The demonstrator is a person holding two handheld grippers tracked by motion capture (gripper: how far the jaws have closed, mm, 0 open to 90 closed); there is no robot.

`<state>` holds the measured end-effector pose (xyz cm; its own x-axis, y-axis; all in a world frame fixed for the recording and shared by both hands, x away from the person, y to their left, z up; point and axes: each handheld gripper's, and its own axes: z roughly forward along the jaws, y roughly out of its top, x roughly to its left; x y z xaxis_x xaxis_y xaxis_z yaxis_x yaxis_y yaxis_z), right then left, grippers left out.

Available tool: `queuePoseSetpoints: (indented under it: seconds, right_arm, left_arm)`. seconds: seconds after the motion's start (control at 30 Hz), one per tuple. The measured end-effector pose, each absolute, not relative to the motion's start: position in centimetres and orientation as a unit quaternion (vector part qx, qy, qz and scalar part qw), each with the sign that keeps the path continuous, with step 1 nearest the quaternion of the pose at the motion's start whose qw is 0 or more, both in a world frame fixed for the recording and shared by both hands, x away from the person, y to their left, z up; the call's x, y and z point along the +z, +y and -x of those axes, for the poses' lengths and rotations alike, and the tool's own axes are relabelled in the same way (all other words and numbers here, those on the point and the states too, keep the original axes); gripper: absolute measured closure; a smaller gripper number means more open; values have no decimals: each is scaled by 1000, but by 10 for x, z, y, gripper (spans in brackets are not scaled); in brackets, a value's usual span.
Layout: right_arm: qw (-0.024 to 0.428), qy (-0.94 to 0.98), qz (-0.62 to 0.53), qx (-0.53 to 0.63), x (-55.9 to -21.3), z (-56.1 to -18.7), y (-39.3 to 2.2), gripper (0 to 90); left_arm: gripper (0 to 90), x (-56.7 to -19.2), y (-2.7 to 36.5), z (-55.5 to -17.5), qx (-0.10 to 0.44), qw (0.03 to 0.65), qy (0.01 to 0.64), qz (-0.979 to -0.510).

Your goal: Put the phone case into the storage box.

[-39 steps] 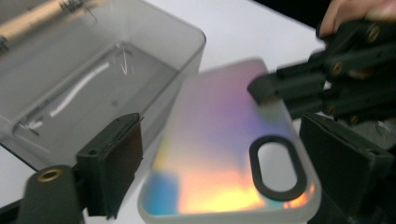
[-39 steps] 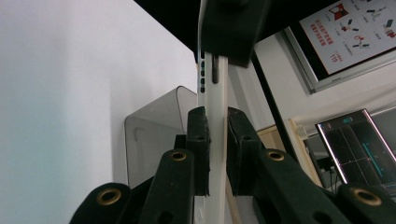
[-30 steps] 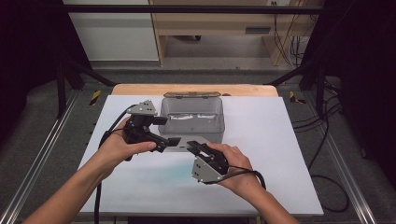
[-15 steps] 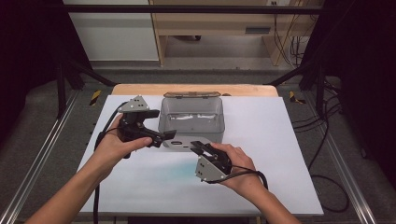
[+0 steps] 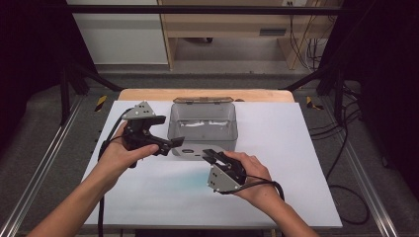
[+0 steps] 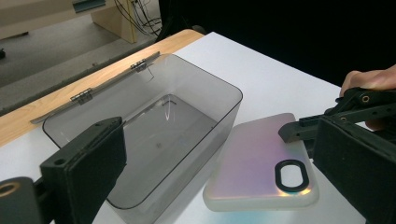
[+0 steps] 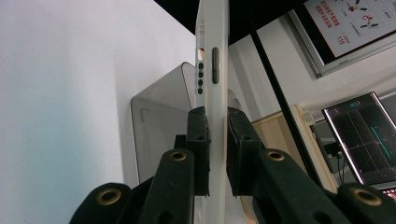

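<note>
Now phone case (image 7: 212, 70) in right hand-held gripper (image 7: 217, 135)

Grey floor (image 5: 123, 81), wooden shelf unit (image 5: 222, 24), black frame rail (image 5: 197, 9), cables (image 5: 346, 148) right.

Light falls from above onto my white table (image 5: 296, 163), which glows bright and even while everything toward nine and three o'clock sinks into near black, and my hands throw only faint, soft shadows beneath them. In my left gripper view the clear box (image 6: 154, 126) carries thin white glints on its floor, the phone case (image 6: 261, 172) shimmers pink and gold with glare, and my own black pads loom soft and out of focus at seven and four o'clock. My right gripper view has the table washed out pale at nine o'clock, and a lit screen (image 7: 362, 135) at four o'clock looks slightly blurred.
</note>
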<state>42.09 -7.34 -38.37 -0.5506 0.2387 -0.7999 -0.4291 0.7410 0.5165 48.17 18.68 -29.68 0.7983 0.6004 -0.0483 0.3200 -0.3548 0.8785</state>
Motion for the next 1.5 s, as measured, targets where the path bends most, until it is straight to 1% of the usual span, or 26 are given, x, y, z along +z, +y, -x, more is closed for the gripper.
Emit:
queuePoseSetpoints:
  seconds: [0.07,0.2,0.23,0.4,0.63,0.73,0.83,0.9,0.97,1.07,1.13,1.27,1.37,1.5]
  right_arm:
    - [470,806,57,356,-383,-420,-74,810]
    - [472,804,54,357,-382,-419,-77,811]
    - [473,803,53,358,-382,-419,-78,811]
    - [474,804,46,357,-382,-418,-82,810]
    - [475,806,27,352,-386,-416,-91,811]
    - [475,807,17,351,-386,-414,-94,811]
    - [476,806,9,351,-385,-413,-96,811]
    - [472,807,1,354,-384,-412,-96,811]
    - [471,807,-5,356,-383,-412,-96,811]
    - [471,804,-17,362,-381,-412,-95,811]
    - [469,802,-26,369,-379,-413,-95,811]
    - [463,797,-47,385,-373,-415,-95,811]
    - [458,791,-70,399,-367,-416,-97,810]
    - [451,790,-80,408,-362,-417,-98,811]
  left_arm:
    - [31,-297,189,-481,148,494,285,-808]
    - [33,-300,197,-479,160,511,303,-788]
    - [34,-304,202,-476,172,515,313,-780]
    - [35,-315,213,-467,198,524,324,-762]
    - [33,-362,232,-447,221,545,357,-726]
    - [33,-385,241,-437,255,541,367,-712]
    - [33,-409,250,-428,267,552,386,-689]
    - [35,-425,254,-425,287,541,391,-687]
    - [38,-429,255,-426,277,531,392,-698]
    - [37,-432,259,-422,291,535,387,-692]
    - [34,-435,262,-421,291,537,389,-689]
    - [31,-441,265,-419,304,524,382,-697]
    - [31,-441,266,-419,306,533,389,-687]
    - [31,-442,268,-419,316,524,387,-690]
